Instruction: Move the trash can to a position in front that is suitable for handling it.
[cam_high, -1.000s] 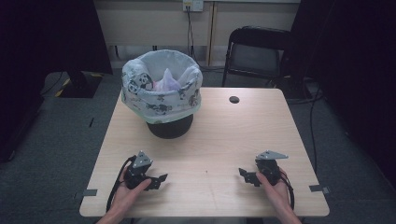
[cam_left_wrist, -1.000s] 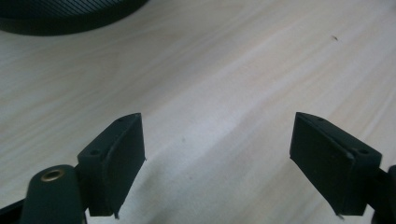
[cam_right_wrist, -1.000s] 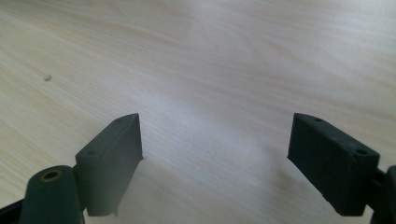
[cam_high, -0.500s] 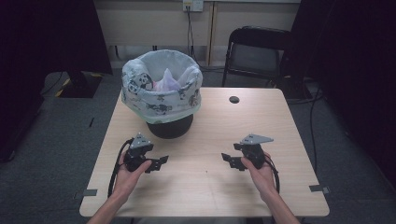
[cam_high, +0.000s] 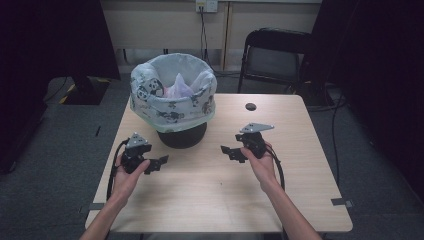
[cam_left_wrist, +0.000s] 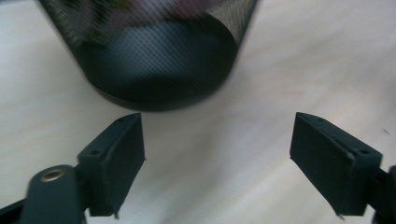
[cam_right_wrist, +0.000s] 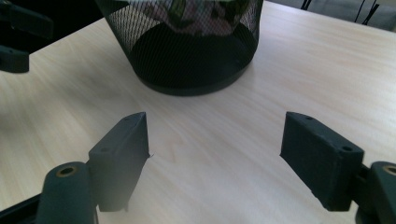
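One wastebasket (cam_high: 176, 107) is seen standing on the far left part of the table (cam_high: 210, 200), a round black wire-mesh bin with a solid dark base, lined with a pale plastic bag (cam_high: 150, 95) printed with small cartoon figures and folded out over the rim; crumpled pale pink and white material is seen inside. The mesh wall and base are shown close ahead in both gripper views. Two black grippers are held above the tabletop, near of the bin and well apart. The left gripper (cam_high: 159, 162) is kept at the near left with its jaws spread and nothing between them. The right gripper (cam_high: 229, 152), topped by a grey three-cornered plate, is held to the right of the bin; its jaws have just been opening and are spread over bare wood. One small dark disc (cam_high: 250, 106) is seen on the far right of the smooth, light wood-grain table. One black folding chair (cam_high: 277, 57) is placed beyond, on grey carpet before a pale wall.
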